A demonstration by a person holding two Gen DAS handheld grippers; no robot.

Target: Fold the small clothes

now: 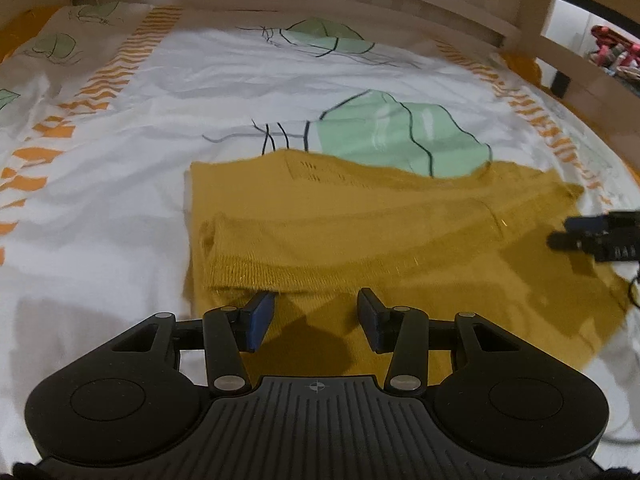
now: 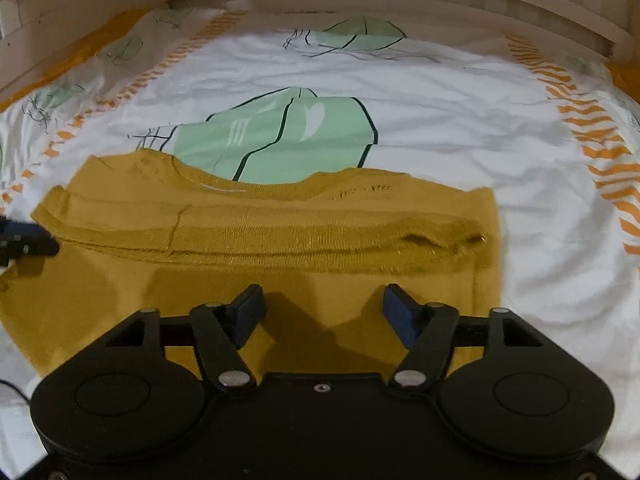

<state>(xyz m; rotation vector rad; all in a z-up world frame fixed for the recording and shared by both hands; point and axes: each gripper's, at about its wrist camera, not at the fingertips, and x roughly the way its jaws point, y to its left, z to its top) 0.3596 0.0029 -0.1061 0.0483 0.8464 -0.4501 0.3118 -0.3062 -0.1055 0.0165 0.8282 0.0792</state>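
A mustard-yellow knit sweater (image 1: 360, 232) lies flat on the bed, sleeves folded across its body. In the right wrist view the sweater (image 2: 260, 236) spreads across the lower half, its collar at the far edge. My left gripper (image 1: 316, 312) is open and empty, hovering over the sweater's near left part. My right gripper (image 2: 322, 308) is open and empty over the sweater's near hem. The right gripper also shows at the right edge of the left wrist view (image 1: 592, 236), and the left gripper at the left edge of the right wrist view (image 2: 24, 240).
The bed sheet (image 1: 160, 92) is white with green leaf prints and orange striped borders. A wooden bed rail (image 1: 360, 4) runs along the far side. A thin black cable (image 2: 16, 390) lies at the near left.
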